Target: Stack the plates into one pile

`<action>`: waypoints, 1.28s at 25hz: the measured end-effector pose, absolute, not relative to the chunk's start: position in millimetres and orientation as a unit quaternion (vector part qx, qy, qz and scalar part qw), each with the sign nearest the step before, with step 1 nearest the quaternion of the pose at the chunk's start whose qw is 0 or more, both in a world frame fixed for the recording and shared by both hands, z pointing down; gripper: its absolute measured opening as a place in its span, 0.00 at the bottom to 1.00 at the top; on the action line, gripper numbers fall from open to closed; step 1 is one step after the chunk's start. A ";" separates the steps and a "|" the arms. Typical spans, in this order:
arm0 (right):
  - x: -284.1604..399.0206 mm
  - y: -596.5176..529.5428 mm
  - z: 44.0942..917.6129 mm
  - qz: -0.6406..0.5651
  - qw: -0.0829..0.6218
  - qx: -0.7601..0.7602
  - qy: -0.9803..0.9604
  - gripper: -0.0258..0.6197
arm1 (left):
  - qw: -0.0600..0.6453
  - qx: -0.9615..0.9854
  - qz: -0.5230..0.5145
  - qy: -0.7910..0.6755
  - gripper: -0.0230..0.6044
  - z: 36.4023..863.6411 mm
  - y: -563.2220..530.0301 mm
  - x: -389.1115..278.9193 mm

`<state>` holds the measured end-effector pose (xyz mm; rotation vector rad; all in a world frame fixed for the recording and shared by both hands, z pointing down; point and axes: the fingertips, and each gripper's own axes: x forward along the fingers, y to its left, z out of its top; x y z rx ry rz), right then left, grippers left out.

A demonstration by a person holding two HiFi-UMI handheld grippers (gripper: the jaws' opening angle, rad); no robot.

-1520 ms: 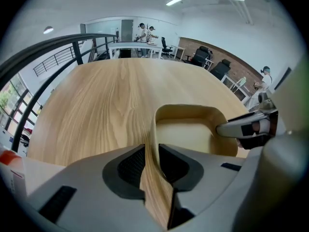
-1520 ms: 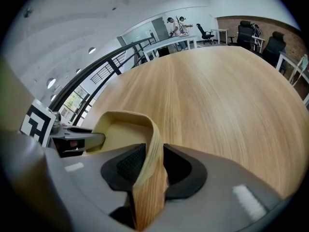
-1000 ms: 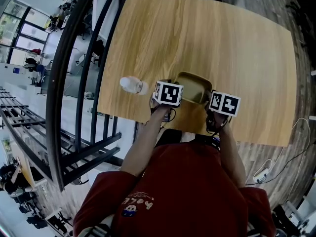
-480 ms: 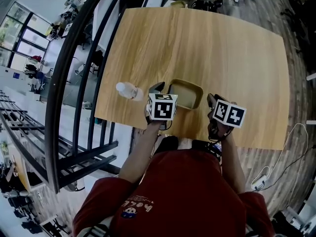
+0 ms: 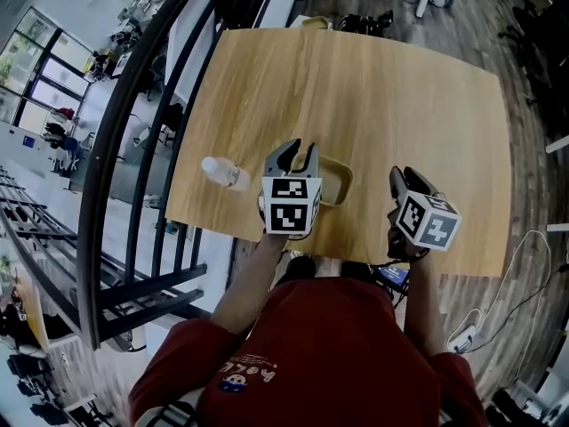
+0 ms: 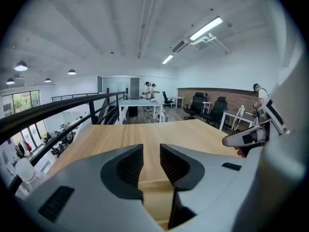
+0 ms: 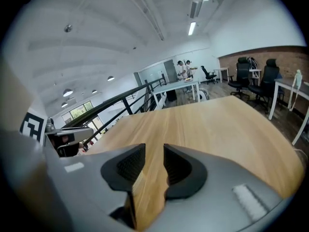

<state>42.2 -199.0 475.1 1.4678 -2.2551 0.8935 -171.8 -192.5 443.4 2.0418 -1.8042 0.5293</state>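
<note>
An olive-yellow plate pile (image 5: 336,178) lies on the wooden table (image 5: 400,87) near its front edge. In the head view my left gripper (image 5: 292,155) hangs above the pile's left edge, lifted off it, jaws apart with nothing between them. My right gripper (image 5: 403,178) is raised to the right of the pile, clear of it. In the left gripper view the left gripper (image 6: 151,161) shows only bare tabletop between its pads. The right gripper (image 7: 154,163) stands open over bare wood too. Neither gripper view shows the plates.
A clear plastic bottle (image 5: 222,173) lies on the table's front left corner. A black railing (image 5: 133,149) runs along the table's left side. Office chairs (image 7: 251,76) and desks stand beyond the table's far end.
Both grippers have risen and drawn back from the plate pile, the right one moving off to the right. The pile stays on the table.
</note>
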 end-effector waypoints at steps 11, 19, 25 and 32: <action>105.2 -213.5 354.3 0.216 0.020 0.554 -0.804 0.24 | 0.063 0.771 0.096 -0.626 0.21 346.1 -195.8 -139.9; 141.4 -202.9 270.9 0.086 -0.036 0.582 -0.808 0.24 | -0.029 0.786 0.015 -0.617 0.21 269.3 -184.5 -130.9; 126.7 -175.7 226.6 -0.074 -0.045 0.581 -0.809 0.23 | -0.105 0.781 -0.039 -0.614 0.21 223.4 -161.4 -131.6; 107.1 -171.0 228.6 -0.120 -0.032 0.576 -0.808 0.15 | -0.093 0.781 -0.050 -0.616 0.16 229.6 -161.3 -135.1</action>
